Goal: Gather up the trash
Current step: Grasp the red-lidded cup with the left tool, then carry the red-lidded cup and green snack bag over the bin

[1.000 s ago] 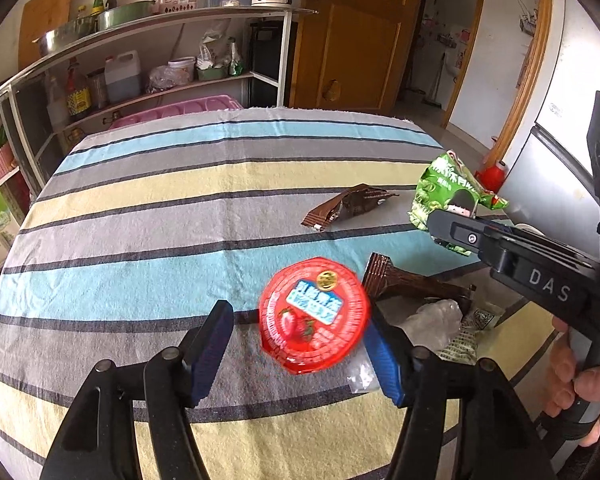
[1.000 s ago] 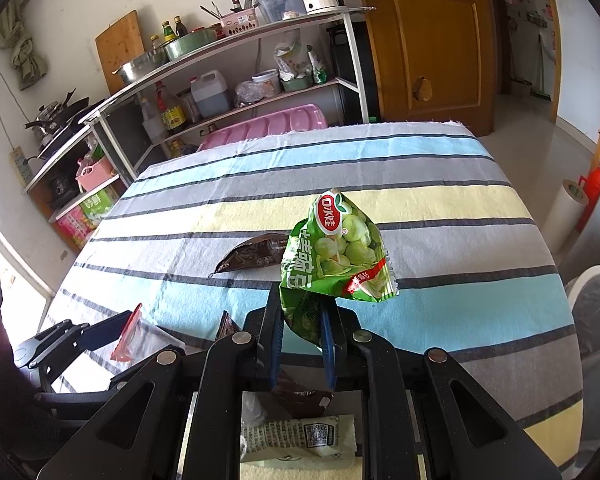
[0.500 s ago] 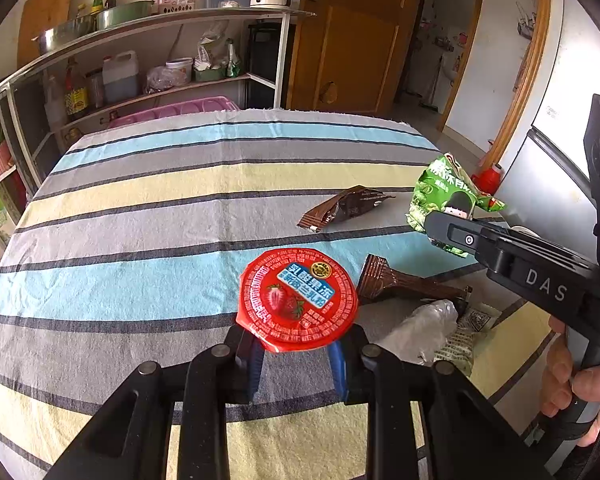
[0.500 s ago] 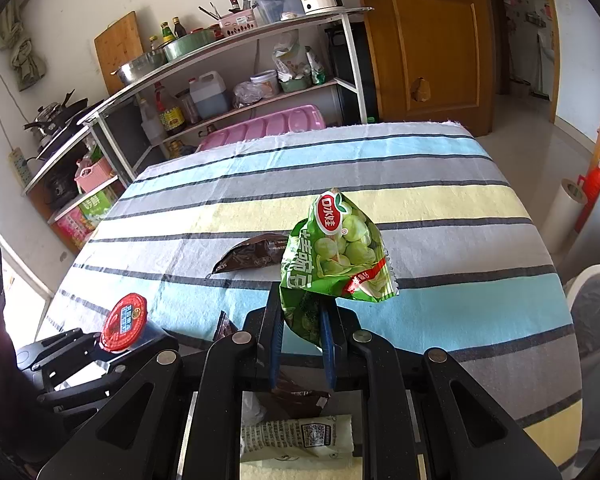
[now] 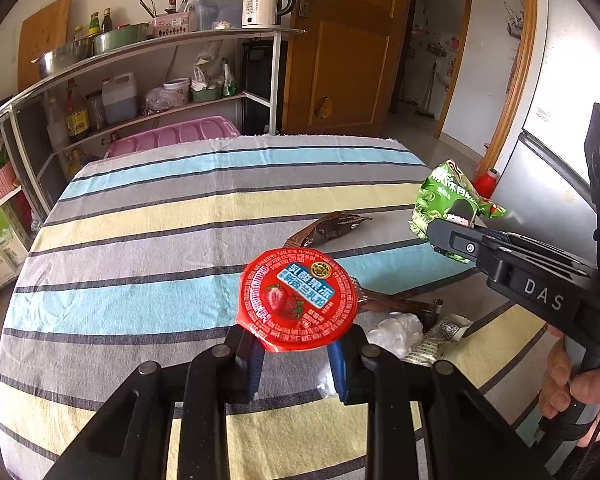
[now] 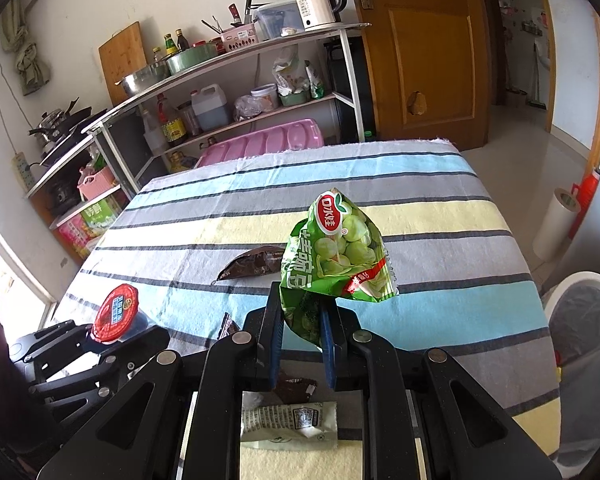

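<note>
Both hands are loaded. The left gripper (image 5: pixel 296 354) has its fingers pinched on the red-lidded jelly cup (image 5: pixel 298 300), raised off the striped bench (image 5: pixel 140 216); the right gripper (image 6: pixel 300 340) clamps the green snack bag (image 6: pixel 336 256). I'd keep the cup level and carry both to the lined bin (image 6: pixel 580 320) past the bench's right edge before releasing.

Tablecloth (image 5: pixel 148 216): blue, grey and pale-yellow stripes with dark lines. Jelly cup lid (image 5: pixel 298 299): red, blue label, strawberry print. Snack bag (image 6: pixel 336 256): green. Wrapper (image 5: pixel 328 229): brown.
</note>
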